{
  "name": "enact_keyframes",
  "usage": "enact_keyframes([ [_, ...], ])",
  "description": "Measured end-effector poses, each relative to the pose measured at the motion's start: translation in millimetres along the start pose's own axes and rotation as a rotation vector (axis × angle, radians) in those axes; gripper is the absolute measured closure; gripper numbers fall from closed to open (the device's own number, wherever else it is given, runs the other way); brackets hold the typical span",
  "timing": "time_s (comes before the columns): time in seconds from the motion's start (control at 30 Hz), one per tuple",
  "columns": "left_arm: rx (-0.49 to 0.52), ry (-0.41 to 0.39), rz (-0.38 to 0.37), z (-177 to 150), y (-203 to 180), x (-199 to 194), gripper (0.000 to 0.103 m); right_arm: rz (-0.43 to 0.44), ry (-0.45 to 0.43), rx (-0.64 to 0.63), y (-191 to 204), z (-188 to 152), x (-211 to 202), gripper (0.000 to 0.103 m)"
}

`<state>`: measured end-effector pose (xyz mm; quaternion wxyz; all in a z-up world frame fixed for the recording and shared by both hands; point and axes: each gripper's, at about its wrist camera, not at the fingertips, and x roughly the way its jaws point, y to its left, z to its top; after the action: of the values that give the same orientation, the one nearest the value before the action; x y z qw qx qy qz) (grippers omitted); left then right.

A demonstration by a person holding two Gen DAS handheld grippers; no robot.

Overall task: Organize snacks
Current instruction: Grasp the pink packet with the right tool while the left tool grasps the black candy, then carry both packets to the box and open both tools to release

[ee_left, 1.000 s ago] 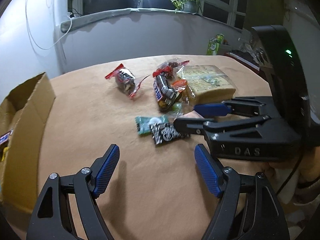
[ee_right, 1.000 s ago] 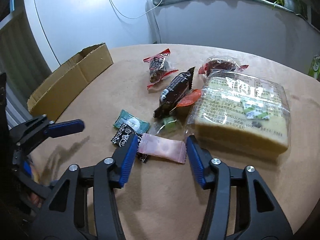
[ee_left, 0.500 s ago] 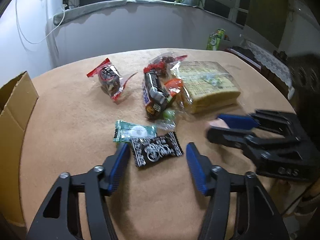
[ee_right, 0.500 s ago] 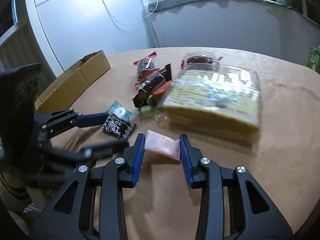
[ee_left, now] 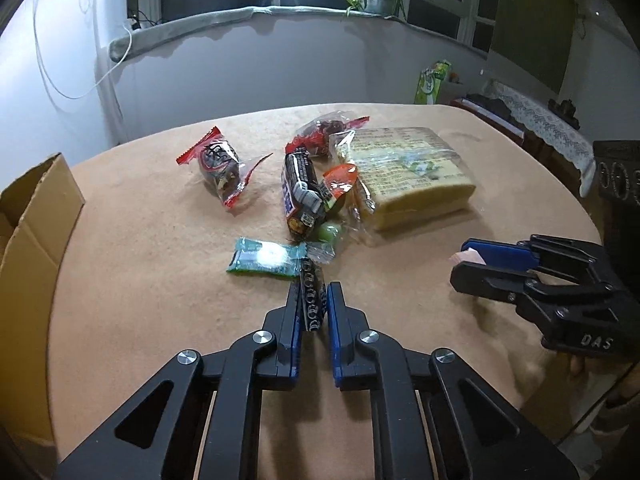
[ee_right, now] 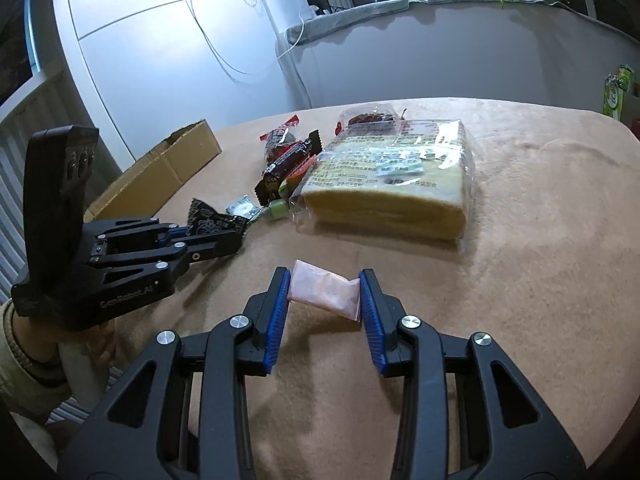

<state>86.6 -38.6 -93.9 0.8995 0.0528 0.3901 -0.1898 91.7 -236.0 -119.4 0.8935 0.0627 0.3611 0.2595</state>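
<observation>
My left gripper [ee_left: 314,304] is shut on a small black patterned snack packet [ee_left: 312,300], held on edge just above the tan table; it also shows in the right wrist view [ee_right: 210,222]. My right gripper [ee_right: 324,294] is shut on a pink packet [ee_right: 324,292], lifted slightly off the table; it shows at the right in the left wrist view [ee_left: 466,258]. On the table lie a green packet [ee_left: 266,262], a dark chocolate bar [ee_left: 300,194], a red-ended snack [ee_left: 218,166] and a large wrapped sponge cake [ee_left: 408,172].
An open cardboard box [ee_left: 28,220] stands at the table's left edge, also in the right wrist view [ee_right: 168,164]. A small green candy [ee_left: 330,234] and an orange packet [ee_left: 340,182] lie by the chocolate bar. A green carton [ee_left: 432,82] stands beyond the table.
My left gripper has moved forward and shut on the black packet, turning it on edge. My right gripper has shut on the pink packet and drawn it back from the pile.
</observation>
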Motion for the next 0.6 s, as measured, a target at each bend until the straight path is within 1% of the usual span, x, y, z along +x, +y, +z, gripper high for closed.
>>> enact_keyframes([
  [0.27, -0.01, -0.029, -0.005, -2.4, -0.5, -13.9, 0.094, -0.006, -0.03, 0.008, 1.2, -4.3, -6.0, 0.067],
  [0.6, -0.02, -0.109, 0.008, -1.4, 6.0, -54.0, 0.094, -0.037, -0.087, -0.038, 22.7, 9.8, -25.5, 0.067],
])
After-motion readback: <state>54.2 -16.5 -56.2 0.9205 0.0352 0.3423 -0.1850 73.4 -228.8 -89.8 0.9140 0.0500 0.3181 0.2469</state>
